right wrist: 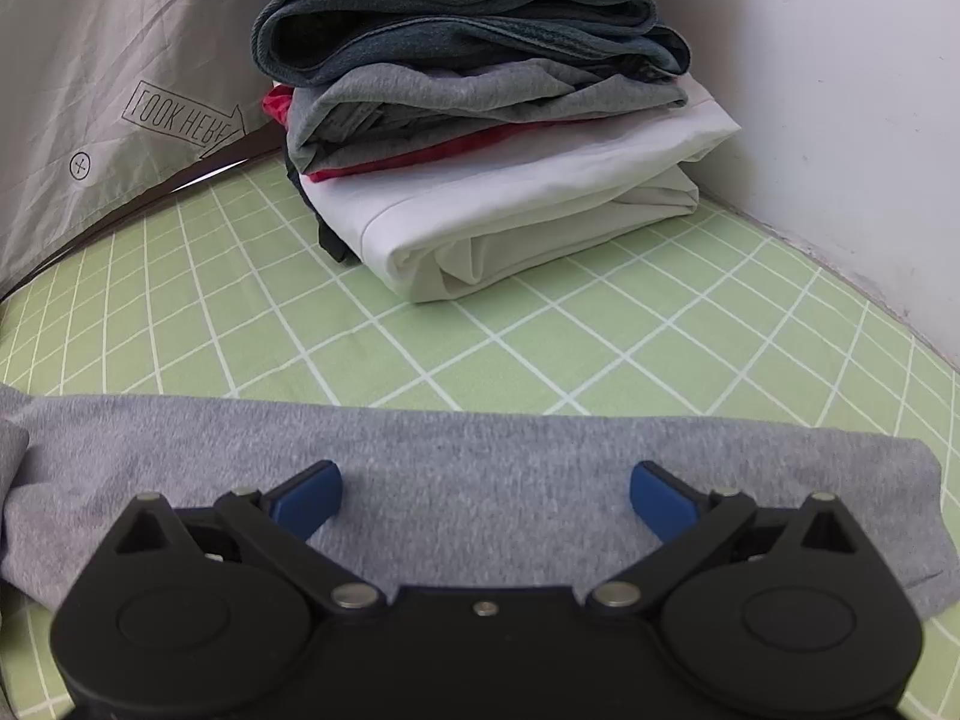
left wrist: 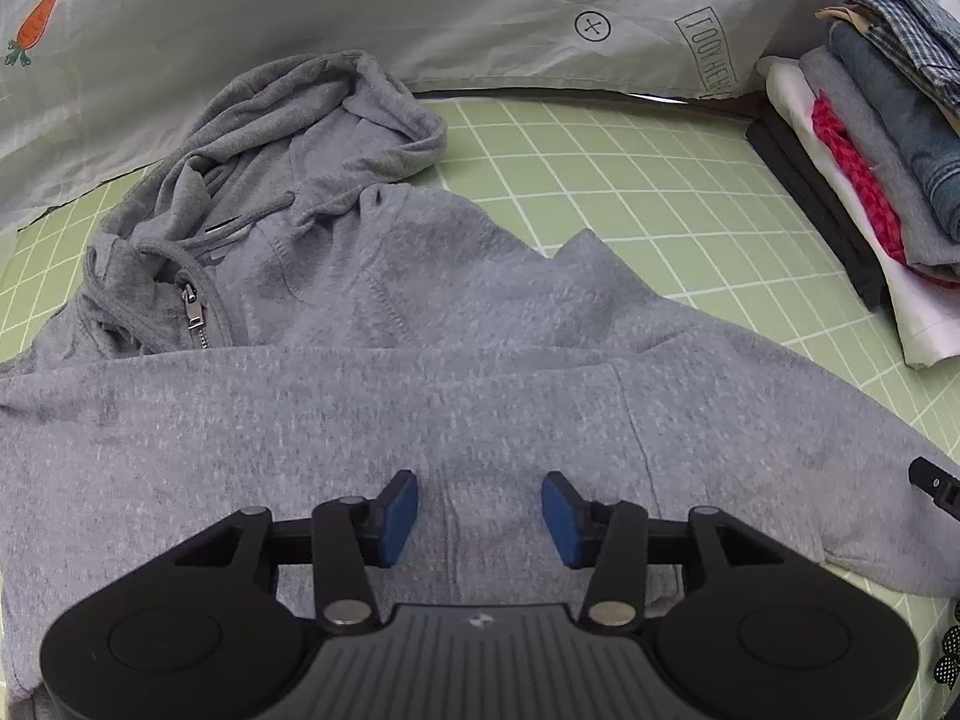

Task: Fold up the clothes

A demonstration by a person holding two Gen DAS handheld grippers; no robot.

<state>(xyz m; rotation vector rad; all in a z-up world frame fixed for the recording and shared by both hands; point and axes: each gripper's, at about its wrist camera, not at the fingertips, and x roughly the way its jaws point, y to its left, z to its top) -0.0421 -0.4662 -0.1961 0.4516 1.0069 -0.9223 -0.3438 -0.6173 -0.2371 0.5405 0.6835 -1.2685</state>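
A grey zip hoodie (left wrist: 372, 360) is spread on a green checked sheet (right wrist: 540, 324), partly folded: a band of its fabric lies crosswise directly under both grippers. The left gripper (left wrist: 479, 519) is held over this band with jaws parted, no cloth pinched between them. The right gripper (right wrist: 486, 501) is held over the band's far end, jaws spread wide, nothing grasped.

Step in hand, as judged: the folded band is to be taken up at two points and carried over. Both grips are best taken at the band's near edge at the same level, through all layers, so that the fold stays straight.

The hood (left wrist: 336, 114) and zipper pull (left wrist: 193, 306) lie bunched ahead and left of the left jaws and should be flattened. A stack of folded clothes (right wrist: 480, 138) stands ahead of the right jaws, well apart from the hoodie. A grey printed cloth (left wrist: 420, 6) lies beyond.
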